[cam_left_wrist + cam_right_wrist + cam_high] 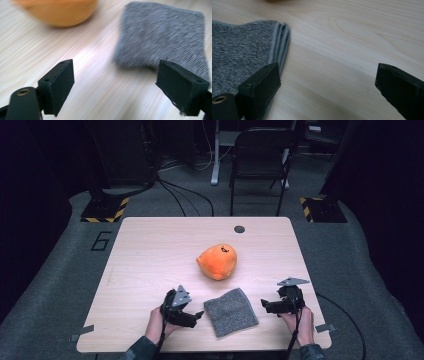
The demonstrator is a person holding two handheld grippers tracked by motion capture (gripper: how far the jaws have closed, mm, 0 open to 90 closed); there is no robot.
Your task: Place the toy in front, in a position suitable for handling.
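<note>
A folded grey towel [230, 311] is lying flat near the front edge of a pale wooden tabletop [150, 250], directly between the two handheld grippers. Behind it, nearer the middle, an orange plush toy [217, 261] is sitting apart from the cloth.

The left gripper [196, 316] is hovering just beside the towel's left edge, pointing toward it. In the left gripper view its jaws are standing wide apart with nothing between them, and the towel [162, 35] is lying ahead, toward the right-hand jaw. The right gripper [265, 305] is waiting just off the towel's right edge, also aimed inward. In the right gripper view its jaws are likewise spread wide and gripping nothing, with the towel's stacked folded edges [280, 42] showing beside one jaw.

The towel is looking soft, light and limp, folded in several layers. It would likely sag and unfold if lifted by one layer, so pinching the whole stack at a corner or folded edge seems safest.
</note>
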